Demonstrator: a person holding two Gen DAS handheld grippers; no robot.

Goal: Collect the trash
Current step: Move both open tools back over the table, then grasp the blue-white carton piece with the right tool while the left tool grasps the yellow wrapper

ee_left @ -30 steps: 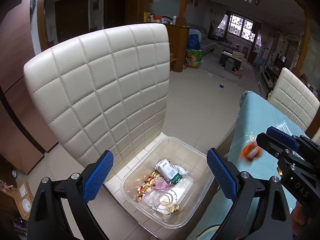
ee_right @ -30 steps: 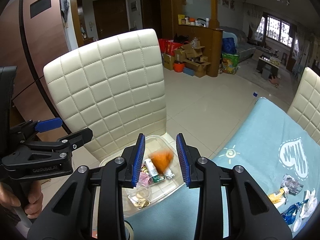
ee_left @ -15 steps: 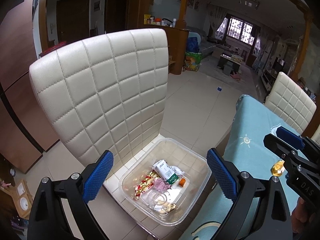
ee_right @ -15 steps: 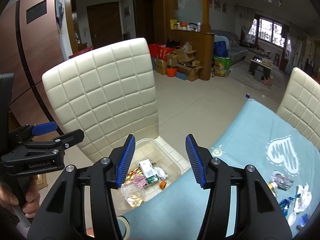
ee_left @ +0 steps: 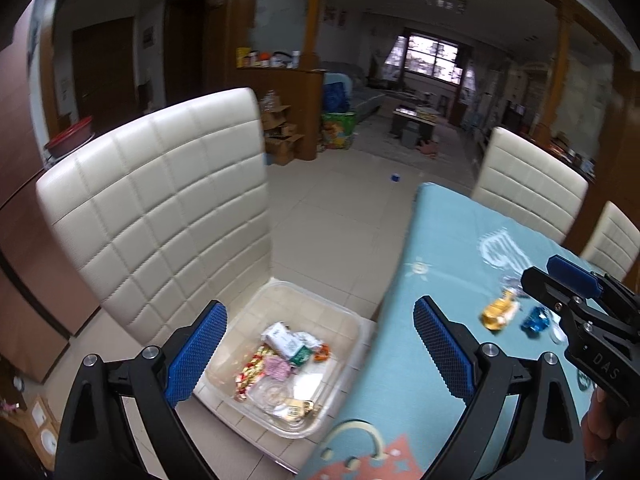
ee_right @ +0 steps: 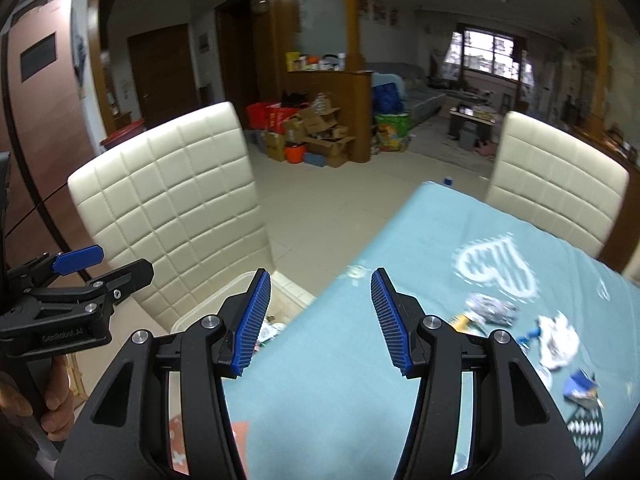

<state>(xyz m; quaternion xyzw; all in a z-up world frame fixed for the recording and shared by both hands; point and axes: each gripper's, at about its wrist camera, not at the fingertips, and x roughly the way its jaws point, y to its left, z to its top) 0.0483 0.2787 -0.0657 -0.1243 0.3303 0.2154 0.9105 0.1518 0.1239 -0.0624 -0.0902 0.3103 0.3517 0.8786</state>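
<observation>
Both fingers of the left gripper (ee_left: 320, 344) stand spread wide in the left wrist view, with nothing between the blue pads. Just beyond them a clear plastic bin (ee_left: 352, 328) sits on the seat of a cream quilted chair (ee_left: 160, 216), and it already holds a small heap of trash (ee_left: 286, 356): a white and green packet, a red and gold wrapper, something pink, a small orange scrap and clear plastic. To the right lies the table under a light blue cloth (ee_left: 440, 248), and on it, farther right, a yellow wrapper (ee_left: 500, 314) and a blue one (ee_left: 536, 320) lie close together, partly behind the right gripper (ee_left: 576, 280) that reaches in from the right edge.

From the right wrist view, the right gripper's fingers (ee_right: 256, 320) are parted and empty, poised over the near left part of the cloth, with the bin's rim (ee_right: 208, 304) showing behind the left finger. Uncollected pieces are scattered at the right of the table: a crumpled silvery wrapper (ee_right: 490, 306), a white crumpled piece (ee_right: 558, 340) and a blue and white scrap (ee_right: 580, 388).

By my reading the task is partly done: several items are binned, a handful are left on the cloth, and neither gripper carries anything.
</observation>
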